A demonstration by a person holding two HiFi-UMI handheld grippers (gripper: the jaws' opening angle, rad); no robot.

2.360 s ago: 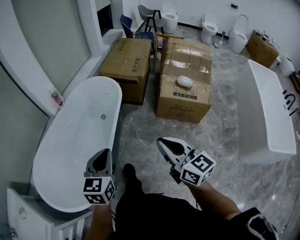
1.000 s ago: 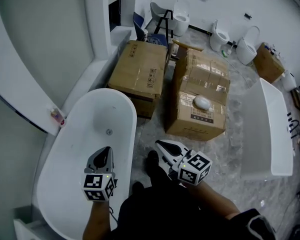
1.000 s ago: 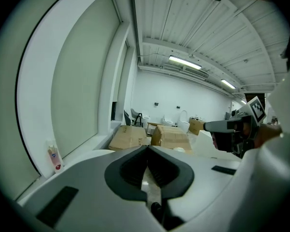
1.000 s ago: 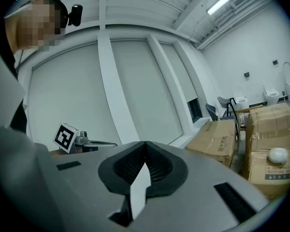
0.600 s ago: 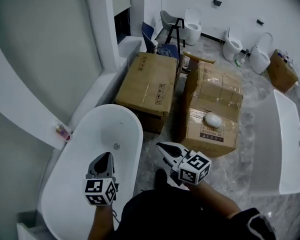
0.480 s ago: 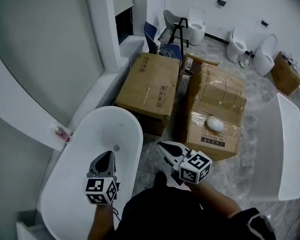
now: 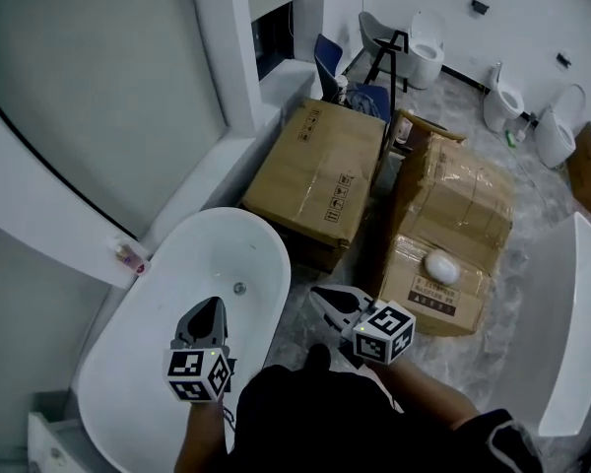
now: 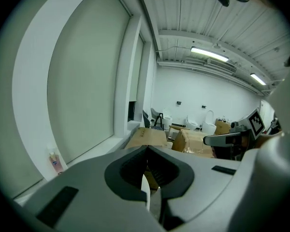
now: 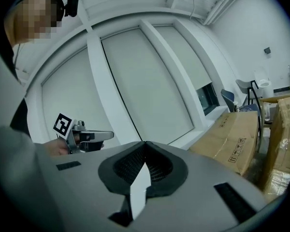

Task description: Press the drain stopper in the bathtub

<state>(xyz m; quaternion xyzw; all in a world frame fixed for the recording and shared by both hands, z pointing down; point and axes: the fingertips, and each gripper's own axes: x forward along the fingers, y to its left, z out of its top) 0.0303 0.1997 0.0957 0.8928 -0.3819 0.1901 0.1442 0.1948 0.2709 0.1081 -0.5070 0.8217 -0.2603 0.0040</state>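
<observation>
While L gripper (image 7: 210, 310) hangs over bathtub (image 7: 163, 299), short of drain stopper (image 7: 239, 288), R gripper (image 7: 322, 295) sits outside its rim; both jaws closed, empty.

White bathtub (image 7: 158, 313), brown boxes (image 7: 320, 180), grey floor (image 7: 520, 264)

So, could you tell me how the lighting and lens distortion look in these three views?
Head view: evenly lit and sharp, with straight lines bowed by the wide lens; the drain stopper in the bathtub is small but clear. Left gripper view: strong fisheye with a dark circular border, and the ceiling light glares white. Right gripper view: same dark border; the cardboard box looks sharp.
</observation>
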